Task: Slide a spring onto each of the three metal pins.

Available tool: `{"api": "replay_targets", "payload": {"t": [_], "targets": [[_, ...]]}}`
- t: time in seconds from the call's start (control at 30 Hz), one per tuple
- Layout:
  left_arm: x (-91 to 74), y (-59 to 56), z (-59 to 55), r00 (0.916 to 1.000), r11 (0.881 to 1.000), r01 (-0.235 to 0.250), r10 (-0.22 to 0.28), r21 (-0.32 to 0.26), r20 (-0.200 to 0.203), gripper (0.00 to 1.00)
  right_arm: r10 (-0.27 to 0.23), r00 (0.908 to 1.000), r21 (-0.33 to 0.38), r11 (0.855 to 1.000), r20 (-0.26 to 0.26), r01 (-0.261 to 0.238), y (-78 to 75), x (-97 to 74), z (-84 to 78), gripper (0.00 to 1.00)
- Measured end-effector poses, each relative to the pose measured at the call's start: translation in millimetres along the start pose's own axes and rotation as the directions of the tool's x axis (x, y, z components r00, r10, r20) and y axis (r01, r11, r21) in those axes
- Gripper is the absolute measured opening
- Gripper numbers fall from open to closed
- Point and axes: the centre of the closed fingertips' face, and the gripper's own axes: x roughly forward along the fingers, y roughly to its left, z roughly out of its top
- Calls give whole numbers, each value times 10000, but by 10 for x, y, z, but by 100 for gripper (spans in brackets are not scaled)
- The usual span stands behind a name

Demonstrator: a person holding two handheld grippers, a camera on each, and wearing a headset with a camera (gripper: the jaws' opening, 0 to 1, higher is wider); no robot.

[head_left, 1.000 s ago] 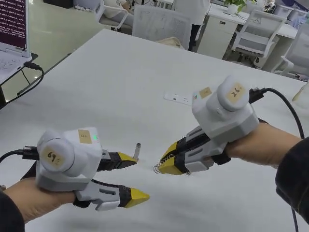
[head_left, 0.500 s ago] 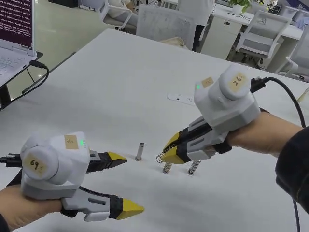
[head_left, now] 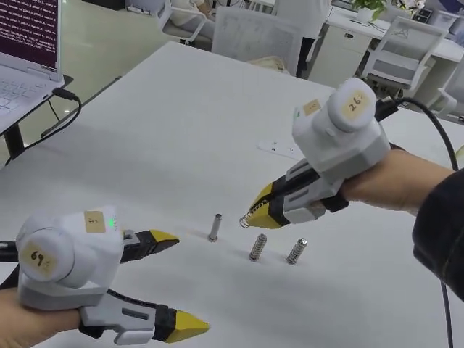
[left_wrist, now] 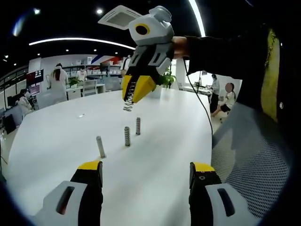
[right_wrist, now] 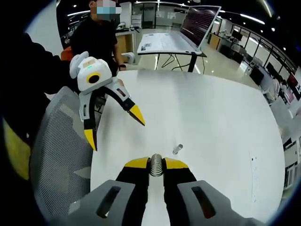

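Your left gripper (head_left: 185, 281) hangs low over the near edge of the worktop (head_left: 181, 123), its yellow-tipped jaws spread wide and pointing right, your left hand (head_left: 18, 325) gripping it from behind. Your right gripper (head_left: 258, 214) angles in from the right side, raised clear of the surface and tilted down to the left, jaws pinched together on a spring (head_left: 246, 217), with your right hand (head_left: 391, 194) and dark sleeve behind it.

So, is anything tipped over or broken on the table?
Nothing stands out. The bare pin stands upright, and so do the two sprung pins. The right tongs hold a spring in the air near them.
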Motion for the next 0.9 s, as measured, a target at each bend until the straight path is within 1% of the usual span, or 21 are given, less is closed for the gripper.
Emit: {"api": "replay_targets", "payload": {"t": [0.07,0.17,0.2,0.4,0.53,0.63,0.7,0.8,0.9], "targets": [[0,14,-9,9999,9999,-116,116,-25,8,72,-68,9999,-111,9999,-119,67,-42,14,0,8],[-1,25,-18,9997,9997,-225,225,-28,19,72,-11,9998,-133,9999,-175,8,-75,36,14,8],[-5,31,-33,9995,9995,-316,317,58,-38,73,4,9997,-180,9998,-255,-9,-105,53,24,8],[-30,54,-80,9988,9988,-485,485,2,-75,72,88,9983,-385,9992,-569,-110,-194,140,38,8],[-46,76,-84,9981,9982,-605,605,-26,-88,71,204,9970,-470,9986,-741,-239,-245,240,59,8],[-52,91,-51,9976,9976,-687,687,-25,5,71,178,9950,-678,9974,-982,-246,-280,322,51,8],[-54,100,-47,9973,9973,-738,738,-23,9,71,232,9945,-677,9973,-1022,-302,-294,354,53,8],[-56,108,-67,9968,9968,-794,794,-42,-55,69,203,9928,-761,9967,-1178,-294,-343,417,45,8],[-56,106,-82,9966,9966,-823,822,-100,-61,70,343,9920,-692,9967,-1215,-429,-370,478,47,8]]}}
